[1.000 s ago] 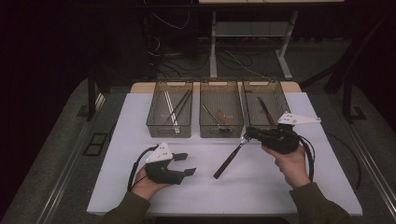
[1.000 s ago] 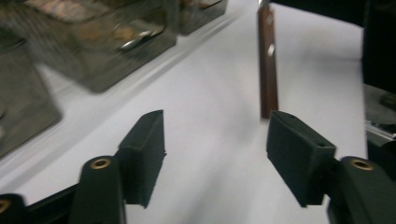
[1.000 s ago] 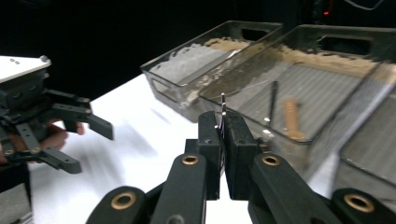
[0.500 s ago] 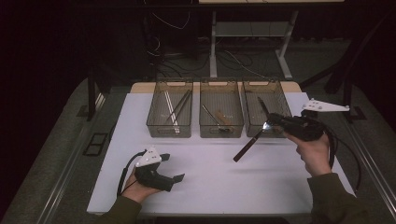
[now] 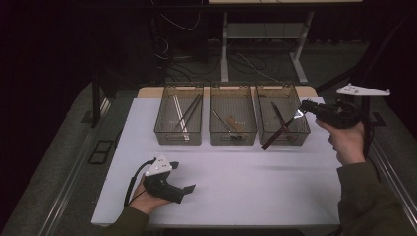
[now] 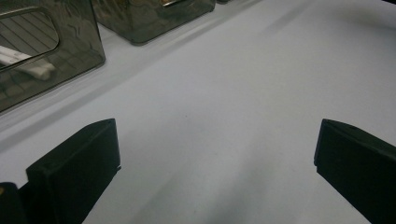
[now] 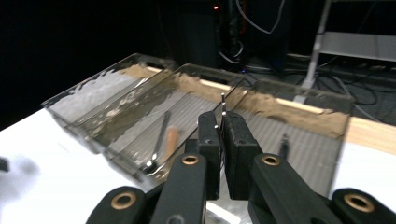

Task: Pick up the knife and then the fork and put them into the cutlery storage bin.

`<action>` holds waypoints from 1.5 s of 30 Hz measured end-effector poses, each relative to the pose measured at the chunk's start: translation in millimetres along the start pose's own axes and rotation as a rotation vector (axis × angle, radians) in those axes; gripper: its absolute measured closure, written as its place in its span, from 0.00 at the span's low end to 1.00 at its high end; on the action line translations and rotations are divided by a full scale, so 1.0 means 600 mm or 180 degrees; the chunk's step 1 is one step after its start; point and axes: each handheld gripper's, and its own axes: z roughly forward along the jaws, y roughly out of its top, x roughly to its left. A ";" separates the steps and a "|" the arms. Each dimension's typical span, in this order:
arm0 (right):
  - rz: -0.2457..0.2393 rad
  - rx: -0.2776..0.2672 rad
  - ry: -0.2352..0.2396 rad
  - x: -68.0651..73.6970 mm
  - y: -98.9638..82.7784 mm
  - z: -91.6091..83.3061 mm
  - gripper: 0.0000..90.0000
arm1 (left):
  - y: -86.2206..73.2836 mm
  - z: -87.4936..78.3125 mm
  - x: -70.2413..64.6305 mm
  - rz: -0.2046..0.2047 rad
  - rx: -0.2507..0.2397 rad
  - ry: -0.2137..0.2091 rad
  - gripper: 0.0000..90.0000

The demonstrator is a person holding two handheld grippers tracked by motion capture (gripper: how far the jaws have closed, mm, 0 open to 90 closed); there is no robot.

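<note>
My right gripper [image 5: 302, 114] is raised at the right bin's [image 5: 295, 98] near right corner, shut on the shiny end of a dark-handled utensil [image 5: 276, 133]. Its handle slants down and left across that bin's front wall. In the right gripper view the jaws [image 7: 222, 123] pinch a thin metal edge [image 7: 222, 103] that pokes up between them. My left gripper [image 5: 182, 177] rests near the table's front left in a hand. Its jaws have just been opening and now stand wide [image 6: 217, 135] over bare white table [image 6: 243, 93], with nothing between them.
Three clear bins stand in a row at the back of the table [image 5: 255, 182]. The left bin [image 5: 178, 135] holds pale and dark sticks, the middle bin [image 5: 233, 137] a wooden-handled utensil. A dark utensil lies in the right bin. Cables and a stand lie beyond.
My right gripper has carried the utensil right and upward, from the table's middle to the right bin. The left gripper's jaws have spread wider, and its hand has drawn slightly nearer the front edge.
</note>
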 end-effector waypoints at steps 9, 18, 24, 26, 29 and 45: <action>0.0041 -0.0045 -0.0317 -0.052 0.042 0.003 0.97 | 0.001 0.003 -0.004 0.0042 0.0026 -0.0020 0.00; 0.0235 0.0154 -0.0501 -0.100 0.039 0.051 0.97 | 0.001 0.005 -0.006 0.0070 0.0048 -0.0037 0.00; 0.0266 0.0394 -0.0519 -0.113 0.023 0.100 0.97 | 0.001 0.005 -0.006 0.0072 0.0042 -0.0059 0.00; 0.0261 0.0481 -0.0494 -0.113 0.018 0.116 0.97 | 0.002 0.006 -0.006 0.0080 0.0057 -0.0067 0.00; 0.0267 0.0597 -0.0442 -0.113 0.011 0.137 0.97 | 0.001 0.006 -0.007 0.0084 0.0052 -0.0081 0.00; 0.0104 0.0980 -0.0719 -0.125 -0.020 0.195 0.84 | 0.002 0.011 -0.010 0.0091 0.0083 -0.0119 0.00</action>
